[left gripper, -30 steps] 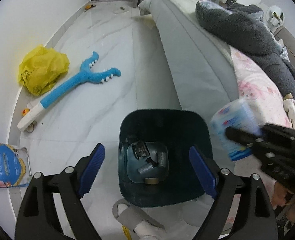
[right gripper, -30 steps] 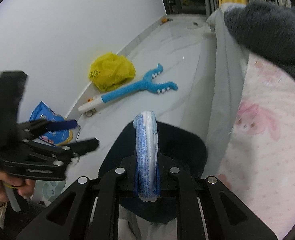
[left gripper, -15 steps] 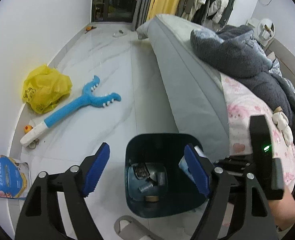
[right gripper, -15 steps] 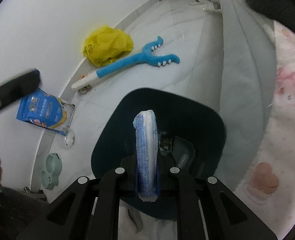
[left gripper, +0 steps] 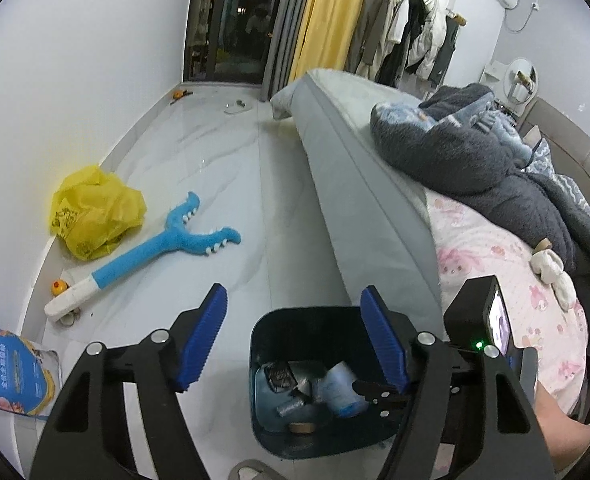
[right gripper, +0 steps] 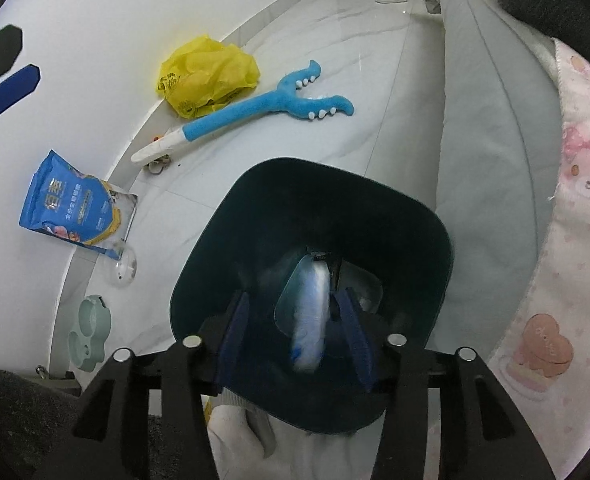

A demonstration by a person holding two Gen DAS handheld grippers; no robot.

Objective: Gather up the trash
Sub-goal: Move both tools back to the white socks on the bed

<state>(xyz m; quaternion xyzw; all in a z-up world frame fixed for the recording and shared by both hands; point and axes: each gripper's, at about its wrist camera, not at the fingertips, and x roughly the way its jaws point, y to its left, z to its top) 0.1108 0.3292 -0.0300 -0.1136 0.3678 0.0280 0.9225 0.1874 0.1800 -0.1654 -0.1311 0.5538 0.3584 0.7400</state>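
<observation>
We see the blue-and-white packet [right gripper: 311, 316] inside the mouth of the dark bin [right gripper: 255, 216], blurred, between the spread fingers of our right gripper [right gripper: 297, 334]. The pads stand apart from it on both sides, so the jaws are open and nothing is pinched. In the left wrist view the same packet [left gripper: 341, 390] lies among the other trash in the bin [left gripper: 279, 344], against a grey wrapper and a small roll of tape near the bottom.

Our left gripper [left gripper: 295, 344] hangs above the near left edge of the bin with its blue pads wide apart and nothing between them.

The bin stands on the pale marble floor [left gripper: 231, 184], just beside the grey edge of the bed [left gripper: 359, 184] on the right. On the bed lie a pink patterned sheet [left gripper: 491, 256] and a dark fleece blanket [left gripper: 471, 156].

To the left on the floor, well apart from the bin, a blue plush claw toy [left gripper: 163, 252] lies at a slant, with a crumpled yellow plastic bag [left gripper: 95, 212] beside it against the wall. Nearer to us on the left sits a blue printed pouch [right gripper: 75, 204], and a pale green dish [right gripper: 89, 334] lies nearer still.
</observation>
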